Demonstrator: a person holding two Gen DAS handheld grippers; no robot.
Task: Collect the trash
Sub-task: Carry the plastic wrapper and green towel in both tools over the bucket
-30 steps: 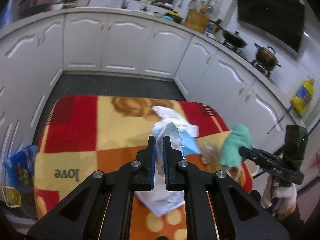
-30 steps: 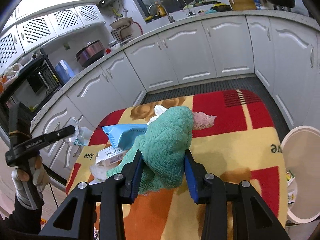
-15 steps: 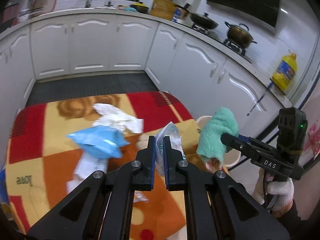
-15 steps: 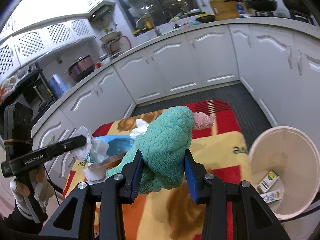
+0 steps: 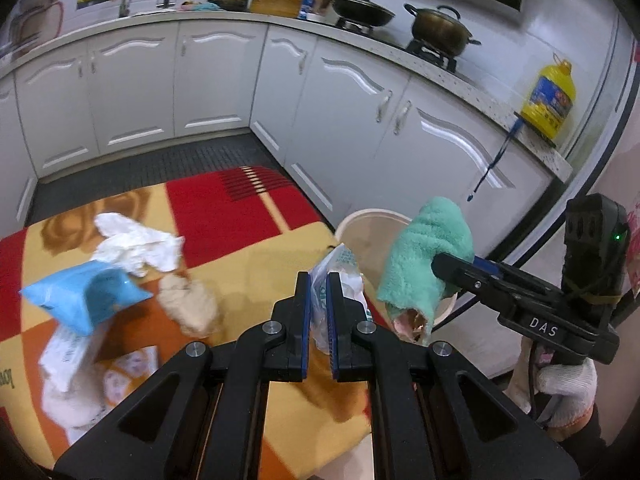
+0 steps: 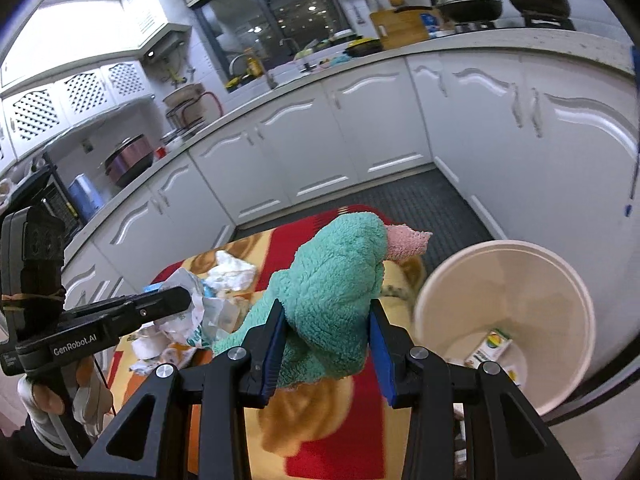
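1. The left gripper (image 5: pixel 318 304) has its fingers clenched on a crumpled clear plastic wrapper (image 5: pixel 336 276), held near the cream round plastic bin (image 6: pixel 508 320).
2. The right gripper (image 6: pixel 326 338) has its fingers grasping a fluffy teal towel (image 6: pixel 336 284) beside that bin.
3. A blue plastic packet (image 5: pixel 80 296) and crumpled white tissue (image 5: pixel 136 242) lie on the red-and-yellow patterned blanket (image 5: pixel 240 220).

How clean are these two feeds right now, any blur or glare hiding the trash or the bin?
Left wrist view: blue packet and tissues motion-smeared; gripped plastic wrapper sharp. Right wrist view: teal cloth crisp, blanket below blurred, bin readable. Both have fisheye-bent cabinets and dark corners.
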